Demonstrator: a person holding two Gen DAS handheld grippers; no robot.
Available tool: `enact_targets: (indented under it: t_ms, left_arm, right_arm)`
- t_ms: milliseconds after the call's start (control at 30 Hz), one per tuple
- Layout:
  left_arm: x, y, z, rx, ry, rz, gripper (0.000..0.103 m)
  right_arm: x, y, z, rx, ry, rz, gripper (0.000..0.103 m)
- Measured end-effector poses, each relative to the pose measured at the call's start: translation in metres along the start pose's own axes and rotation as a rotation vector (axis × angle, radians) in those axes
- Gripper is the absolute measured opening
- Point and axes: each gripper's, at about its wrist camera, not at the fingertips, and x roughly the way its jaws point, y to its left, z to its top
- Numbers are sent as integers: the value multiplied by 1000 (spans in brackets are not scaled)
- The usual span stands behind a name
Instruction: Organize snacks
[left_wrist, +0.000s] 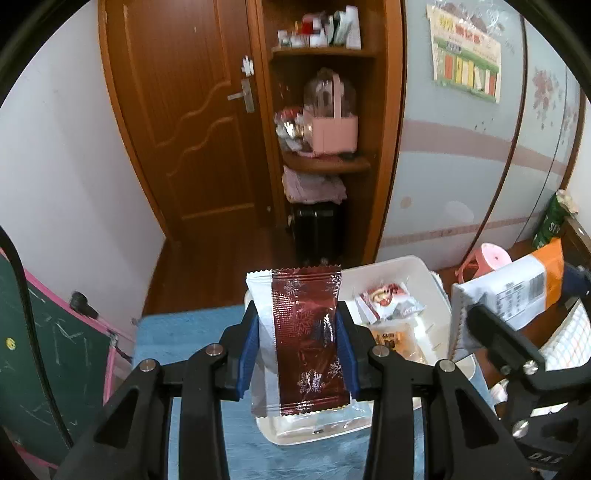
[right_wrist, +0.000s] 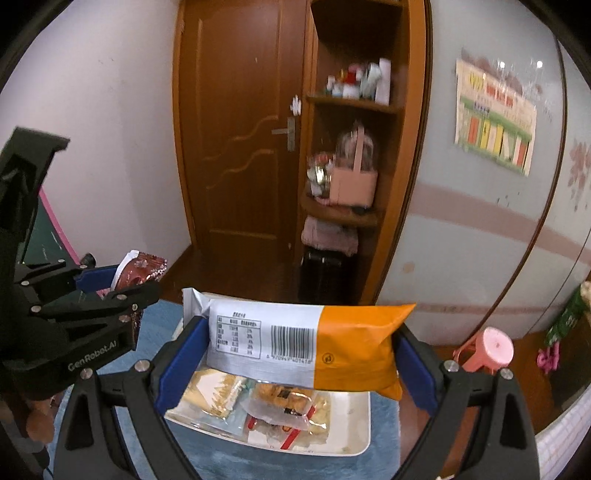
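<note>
My left gripper (left_wrist: 297, 314) is shut on a maroon and white snack packet (left_wrist: 306, 339) with a snowflake print, held upright between the blue pads. In the right wrist view the same packet (right_wrist: 142, 269) sits in the left gripper (right_wrist: 129, 284) at the left. My right gripper (right_wrist: 299, 332) stands wide, shut on a white and orange packet (right_wrist: 354, 347) held crosswise, barcode facing the camera. Both packets hang above a white bin (right_wrist: 364, 421) holding several wrapped snacks (right_wrist: 280, 402). From the left wrist view the bin (left_wrist: 424, 266) lies just right of my left gripper, with the orange packet (left_wrist: 517, 291) over its right side.
The bin rests on a blue cloth (left_wrist: 184, 332). A second white container rim (left_wrist: 314, 435) shows under the left packet. A pink stool (right_wrist: 487, 350) stands on the wooden floor at right. A green chalkboard (left_wrist: 55, 350) leans at left. Door, shelves and a black suitcase (left_wrist: 317, 229) stand behind.
</note>
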Motion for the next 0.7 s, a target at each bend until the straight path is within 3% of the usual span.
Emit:
enact_targets:
  t_ms: [133, 167, 200, 267, 300, 400, 700]
  left_arm:
    - [31, -7, -5, 4, 39, 14, 38]
    - [40, -8, -7, -3, 53, 15, 44]
    - [46, -8, -8, -11, 65, 9, 51]
    - [58, -3, -12, -43, 92, -13, 94]
    - [60, 0, -13, -59, 93, -31, 97]
    - [64, 8, -14, -95, 99, -64, 99]
    - [51, 15, -23, -67, 100, -31, 102]
  right_arm:
    - [33, -4, -14, 13, 55, 14, 97]
    - [39, -5, -17, 18, 68, 22, 97]
    - [45, -7, -21, 24, 80, 32, 98]
    - [56, -10, -28, 42, 105, 43, 102]
    - [62, -11, -31, 46, 117, 52, 103]
    - [72, -11, -39, 37, 150, 49, 103]
    - [60, -10, -41, 53, 139, 48, 103]
